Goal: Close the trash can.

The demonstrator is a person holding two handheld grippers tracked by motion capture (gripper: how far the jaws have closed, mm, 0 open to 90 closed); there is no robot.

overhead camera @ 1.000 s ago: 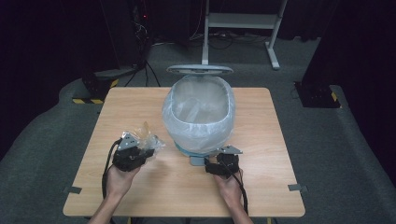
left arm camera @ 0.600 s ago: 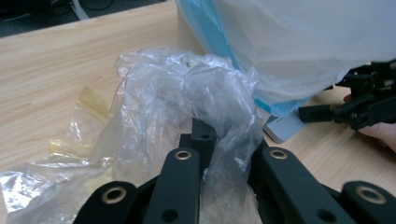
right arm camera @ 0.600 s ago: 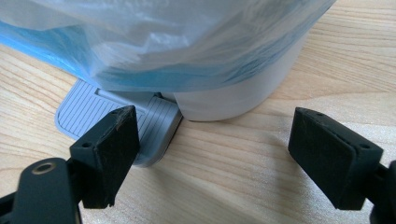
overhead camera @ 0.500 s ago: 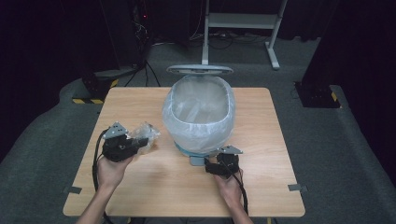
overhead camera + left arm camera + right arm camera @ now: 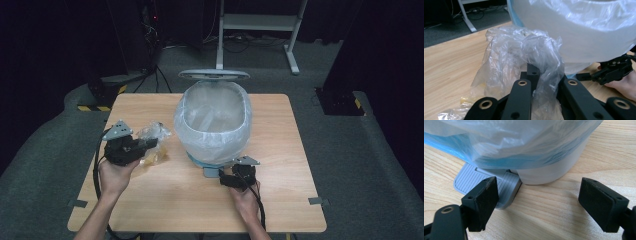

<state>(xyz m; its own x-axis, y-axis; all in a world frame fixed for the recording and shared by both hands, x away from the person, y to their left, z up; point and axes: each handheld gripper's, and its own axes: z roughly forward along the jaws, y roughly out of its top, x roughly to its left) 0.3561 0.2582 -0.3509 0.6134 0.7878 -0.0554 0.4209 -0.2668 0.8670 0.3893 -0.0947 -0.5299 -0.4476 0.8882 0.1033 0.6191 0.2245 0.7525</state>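
A pedal bin (image 5: 214, 150) lined with a white plastic bag (image 5: 212, 120) stands mid-table, its lid (image 5: 214, 75) raised at the back. My left gripper (image 5: 149, 145) is to the bin's left, lifted off the table and shut on a crumpled clear plastic bag (image 5: 154, 134). In the left gripper view that clear bag (image 5: 524, 55) bulges over the left gripper (image 5: 545, 81) and hides the jaw tips. My right gripper (image 5: 227, 176) lies low in front of the bin. There the right gripper (image 5: 544, 197) stands open, its left pad beside the grey pedal (image 5: 474, 181).
The wooden table (image 5: 165, 210) has bare room at the front and on the right. Black cables trail from both grippers toward the near edge. Beyond the table are a dark floor, a desk frame (image 5: 260, 30) and black stands.
My left gripper has risen off the table with the clear bag and drifted a little left. The right gripper has stayed by the pedal.
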